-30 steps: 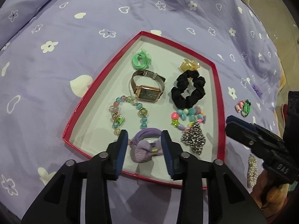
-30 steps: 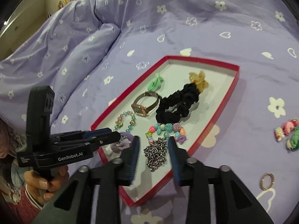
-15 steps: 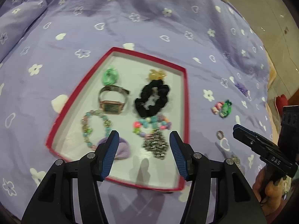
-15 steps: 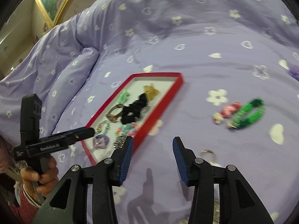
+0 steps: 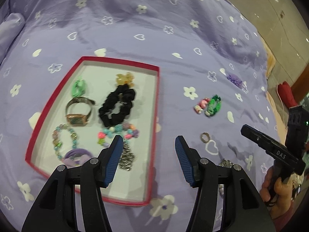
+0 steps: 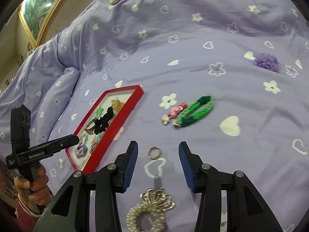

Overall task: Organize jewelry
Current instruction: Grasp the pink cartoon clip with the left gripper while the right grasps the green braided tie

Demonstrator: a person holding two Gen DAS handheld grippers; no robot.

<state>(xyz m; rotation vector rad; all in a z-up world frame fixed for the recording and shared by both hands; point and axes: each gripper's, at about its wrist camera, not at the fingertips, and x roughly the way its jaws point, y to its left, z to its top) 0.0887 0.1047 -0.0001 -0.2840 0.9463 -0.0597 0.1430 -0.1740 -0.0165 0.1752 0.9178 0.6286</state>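
Eight sorted pieces lie in two rows in the red tray point(image 5: 156, 104), leaving room. Right of the tray on the bed point(image 6: 193, 48), the right claw point(image 6: 158, 162) hangs empty and half open over the small ring point(image 6: 153, 152), likely the next pick. The left claw point(image 5: 148, 154) hangs open and empty above the tray's right rim.

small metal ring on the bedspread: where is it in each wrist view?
Left wrist: the metal ring lies right of centre, on the bedspread beyond the right fingertip, just above a white heart outline.
Right wrist: the metal ring sits low centre, between the two fingertips, just above the same heart outline.
Shared landmark: the red tray, left of the ring in both views.
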